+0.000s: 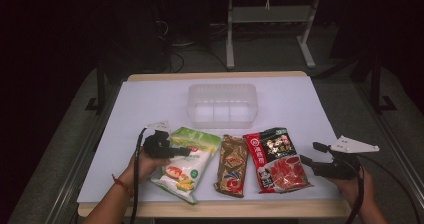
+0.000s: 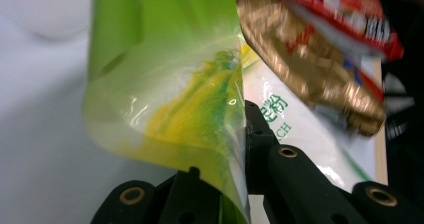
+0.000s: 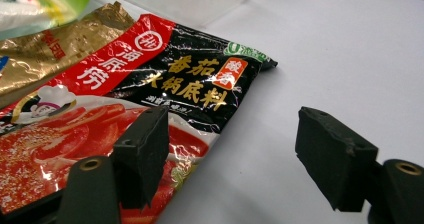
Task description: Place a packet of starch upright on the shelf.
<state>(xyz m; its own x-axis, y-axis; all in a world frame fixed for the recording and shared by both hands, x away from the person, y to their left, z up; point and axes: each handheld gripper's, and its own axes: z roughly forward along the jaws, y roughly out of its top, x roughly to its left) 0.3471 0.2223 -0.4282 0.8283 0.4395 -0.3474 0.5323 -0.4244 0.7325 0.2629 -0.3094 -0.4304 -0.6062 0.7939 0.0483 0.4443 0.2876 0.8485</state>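
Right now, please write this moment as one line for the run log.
left gripper: shut on green-white bag edge | right gripper: open beside red-black bag | brown bag: untouched | clear bin: empty

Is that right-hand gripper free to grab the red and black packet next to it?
Probably yes. The right gripper stands open just off the red and black packet's right edge, one of its fingers already over it, nothing between them.

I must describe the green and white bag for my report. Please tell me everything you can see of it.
The green and white bag is a glossy plastic pouch, green at the top, white below, with a corn picture. It lies flat on the white table, leftmost of three packets. The left gripper is shut on its upper left edge, which curls up between the jaws.
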